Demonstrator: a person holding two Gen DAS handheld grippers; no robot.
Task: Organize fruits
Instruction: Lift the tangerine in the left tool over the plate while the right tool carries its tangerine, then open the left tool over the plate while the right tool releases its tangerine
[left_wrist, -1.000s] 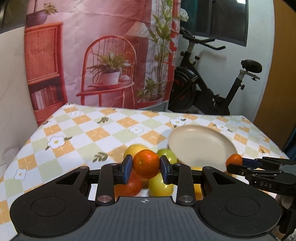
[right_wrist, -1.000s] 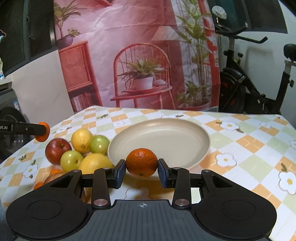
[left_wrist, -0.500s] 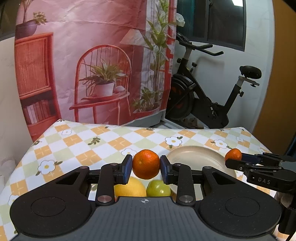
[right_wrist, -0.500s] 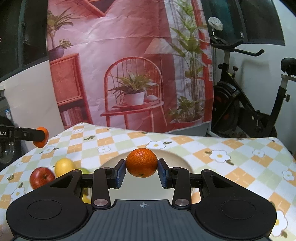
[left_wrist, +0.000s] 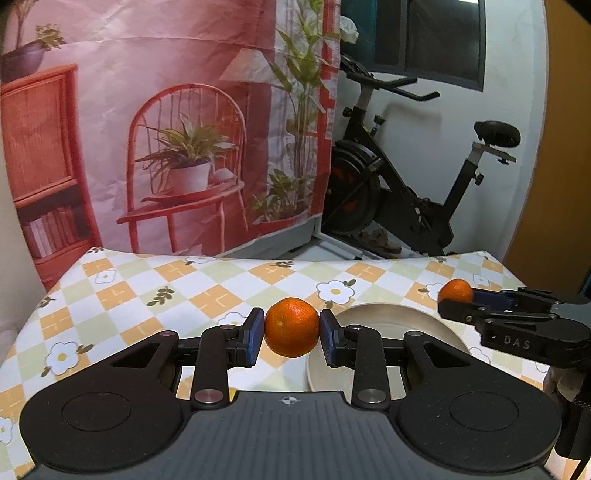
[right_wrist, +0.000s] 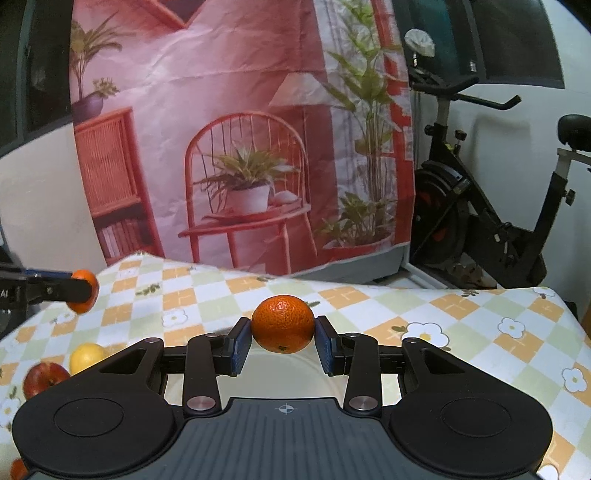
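My left gripper (left_wrist: 292, 332) is shut on an orange mandarin (left_wrist: 291, 326), held above the checked tablecloth just left of the cream plate (left_wrist: 391, 314). In the same view the right gripper (left_wrist: 458, 295) comes in from the right, shut on a second mandarin (left_wrist: 455, 290) beyond the plate's far rim. In the right wrist view my right gripper (right_wrist: 283, 334) clamps its mandarin (right_wrist: 283, 323) over the plate (right_wrist: 295, 373), mostly hidden behind the fingers. The left gripper's mandarin (right_wrist: 84, 290) shows at the left edge.
A yellow lemon (right_wrist: 86, 357) and a red apple (right_wrist: 44, 377) lie on the cloth at the lower left, with a bit of orange fruit (right_wrist: 16, 469) in the corner. A printed backdrop (left_wrist: 166, 129) and an exercise bike (left_wrist: 406, 199) stand beyond the table's far edge.
Both grippers have risen and moved forward with their mandarins. The fruit pile has dropped out of the left wrist view, and the plate now sits low behind both grippers.
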